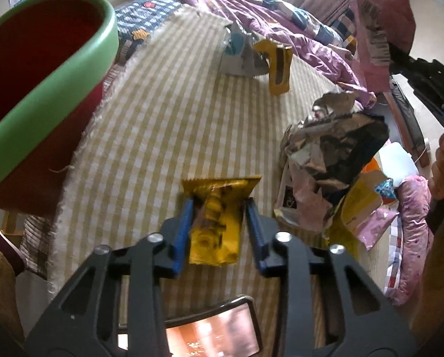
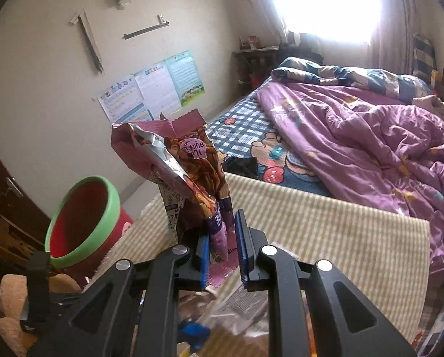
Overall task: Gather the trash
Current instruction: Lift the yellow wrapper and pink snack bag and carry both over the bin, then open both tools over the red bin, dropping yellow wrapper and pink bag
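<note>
Your left gripper (image 1: 219, 208) straddles a yellow wrapper (image 1: 216, 223) on the checked cloth (image 1: 150, 136), pads barely touching it. Your right gripper (image 2: 223, 238) clamps a purple snack bag (image 2: 189, 178).

Open striped cloth (image 1: 174, 125) runs clear up the middle, wide enough for a gripper to pass. Left of that cloth, the green-rimmed red bin (image 1: 48, 89) leans in close, crowding the edge. Right of it, a crumpled heap of wrappers (image 1: 326, 160) blocks the way. At the cloth's far end, a yellow packet (image 1: 277, 65) and a pale packet (image 1: 236, 56) stand, the purple quilt (image 1: 281, 29) bunched behind them.
</note>
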### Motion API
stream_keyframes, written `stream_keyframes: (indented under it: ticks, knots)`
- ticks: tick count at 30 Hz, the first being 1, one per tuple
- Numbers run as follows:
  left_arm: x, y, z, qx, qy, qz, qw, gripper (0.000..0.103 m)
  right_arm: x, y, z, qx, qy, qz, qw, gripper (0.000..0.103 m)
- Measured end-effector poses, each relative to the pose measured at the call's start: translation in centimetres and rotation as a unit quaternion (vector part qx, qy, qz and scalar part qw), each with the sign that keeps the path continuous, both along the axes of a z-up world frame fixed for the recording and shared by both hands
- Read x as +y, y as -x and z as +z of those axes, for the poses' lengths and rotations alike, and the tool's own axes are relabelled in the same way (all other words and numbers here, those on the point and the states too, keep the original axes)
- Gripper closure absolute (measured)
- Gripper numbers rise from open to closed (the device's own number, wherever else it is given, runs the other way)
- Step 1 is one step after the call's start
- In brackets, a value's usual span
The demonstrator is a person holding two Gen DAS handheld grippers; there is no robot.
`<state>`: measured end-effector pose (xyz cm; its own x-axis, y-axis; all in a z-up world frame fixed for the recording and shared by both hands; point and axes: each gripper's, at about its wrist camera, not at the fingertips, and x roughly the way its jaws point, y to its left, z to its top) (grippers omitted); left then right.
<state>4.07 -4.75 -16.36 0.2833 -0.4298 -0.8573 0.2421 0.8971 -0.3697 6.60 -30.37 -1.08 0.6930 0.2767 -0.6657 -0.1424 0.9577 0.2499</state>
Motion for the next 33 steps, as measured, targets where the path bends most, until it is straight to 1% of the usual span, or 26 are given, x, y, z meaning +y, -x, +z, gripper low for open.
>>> stream_keyframes:
  ticks: [1,2,5,7,9,12,14,16,19,21,25,28,33]
  knots:
    - [0.0,0.0,0.0,0.0,0.001,-0.001,1.0,0.077,0.2,0.2,0.0,-0.001,-0.002,-0.001,1.0,0.088]
    - [0.1,0.1,0.1,0.0,0.006,0.0,1.0,0.078,0.3,0.5,0.0,-0.002,-0.005,-0.002,1.0,0.088]
    - [0.6,0.3,0.9,-0.013,0.012,0.009,0.9998,0.079,0.9,1.1,0.3,-0.005,-0.017,-0.005,1.0,0.088]
    - [1.0,0.4,2.0,-0.032,0.017,0.019,0.9992,0.079,1.7,1.7,0.8,-0.016,-0.017,-0.006,1.0,0.088]
    - [1.5,0.3,3.5,-0.059,0.016,0.031,0.9976,0.079,2.5,2.3,1.4,-0.026,-0.027,-0.005,0.999,0.088]
    - [3.2,0.1,6.3,-0.105,0.011,0.061,0.9925,0.079,4.4,3.1,2.2,-0.039,-0.044,0.003,0.998,0.088]
    - [4.9,-0.1,8.1,-0.134,0.004,0.088,0.9871,0.079,5.7,3.2,2.4,-0.04,-0.051,0.014,0.998,0.088]
    - [6.9,-0.3,9.5,-0.16,-0.006,0.116,0.9803,0.079,7.3,3.3,2.3,-0.037,-0.059,0.027,0.997,0.087]
    - [9.1,-0.1,10.6,-0.183,-0.024,0.15,0.9714,0.079,9.9,3.2,1.9,-0.026,-0.063,0.049,0.996,0.087]
    - [10.5,-0.4,10.7,-0.188,-0.035,0.168,0.967,0.079,11.5,3.2,1.6,-0.018,-0.067,0.062,0.996,0.087]
    - [13.2,-0.8,10.3,-0.184,-0.04,0.196,0.9624,0.079,14.2,2.9,1.0,-0.004,-0.073,0.082,0.994,0.087]
    - [14.5,-1.2,10.0,-0.183,-0.046,0.21,0.9595,0.079,15.3,2.6,0.7,0.001,-0.076,0.092,0.993,0.087]
    - [15.8,-1.5,9.3,-0.183,-0.049,0.219,0.9571,0.079,17.4,1.6,0.3,0.008,-0.079,0.104,0.991,0.087]
